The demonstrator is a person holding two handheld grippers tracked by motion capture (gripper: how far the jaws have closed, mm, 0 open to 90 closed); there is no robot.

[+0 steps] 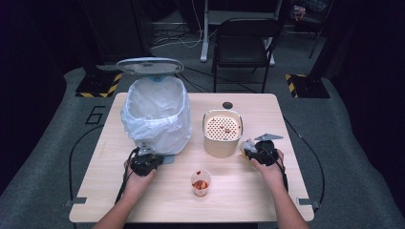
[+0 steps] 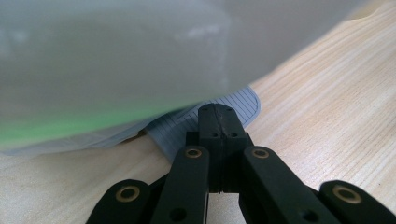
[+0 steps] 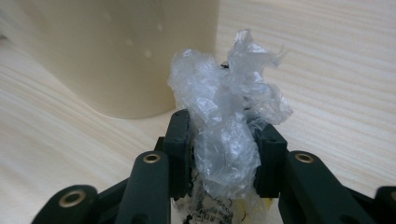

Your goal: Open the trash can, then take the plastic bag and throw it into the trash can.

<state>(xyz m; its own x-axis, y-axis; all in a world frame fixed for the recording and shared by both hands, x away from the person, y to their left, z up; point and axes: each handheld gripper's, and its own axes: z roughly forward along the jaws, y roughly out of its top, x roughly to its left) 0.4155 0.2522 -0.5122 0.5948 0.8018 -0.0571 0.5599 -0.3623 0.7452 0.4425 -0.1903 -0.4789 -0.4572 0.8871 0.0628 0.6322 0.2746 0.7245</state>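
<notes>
A bin lined with a white plastic bag (image 1: 155, 114) stands at the table's left, its grey lid (image 1: 149, 65) raised. My left gripper (image 1: 144, 156) sits at the bin's base, shut with nothing between its jaws. In the left gripper view its tip (image 2: 217, 114) lies over the bin's grey ribbed pedal (image 2: 245, 105), under the bulging bag (image 2: 116, 60). My right gripper (image 1: 258, 150) is shut on a wad of crumpled clear plastic wrap (image 3: 229, 107), just right of a cream container (image 1: 222, 131) with a perforated insert. The container's wall (image 3: 121, 51) rises close behind the wad.
A small clear cup (image 1: 200, 182) with red pieces stands near the table's front edge, between my hands. A dark round hole (image 1: 227, 105) marks the tabletop behind the container. A black chair (image 1: 243, 43) stands beyond the table (image 1: 248, 191).
</notes>
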